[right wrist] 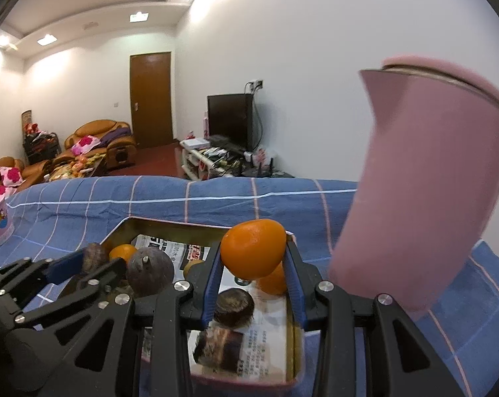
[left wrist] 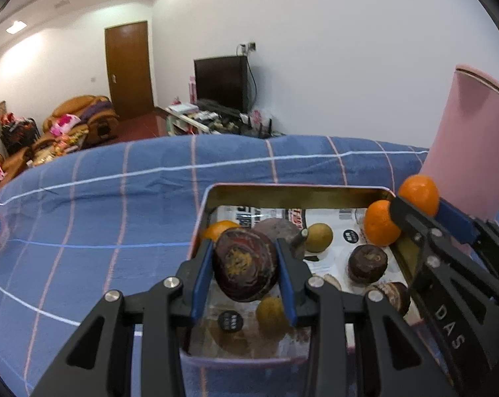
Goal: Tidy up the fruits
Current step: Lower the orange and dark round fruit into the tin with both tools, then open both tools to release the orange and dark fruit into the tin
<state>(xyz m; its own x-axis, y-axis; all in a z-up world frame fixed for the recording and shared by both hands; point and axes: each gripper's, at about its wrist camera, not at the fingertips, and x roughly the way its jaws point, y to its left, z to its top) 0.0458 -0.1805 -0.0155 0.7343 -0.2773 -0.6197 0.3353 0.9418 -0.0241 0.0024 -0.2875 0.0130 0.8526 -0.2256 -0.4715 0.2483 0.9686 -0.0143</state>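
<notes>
Left wrist: jaws grip dark fruit (left wrist: pixel 246 266) over tin (left wrist: pixel 299 193); right jaws grip orange (right wrist: pixel 253 248).

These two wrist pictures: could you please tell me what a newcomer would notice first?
Each gripper holds a fruit above the tin on the blue checked cloth: the left gripper a dark purple fruit, the right gripper an orange. A tall pink container stands right of the tin.

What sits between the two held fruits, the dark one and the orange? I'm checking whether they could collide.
In the left wrist view, a small yellow-brown fruit and a second orange lie in the tin between the dark fruit and the held orange.
</notes>
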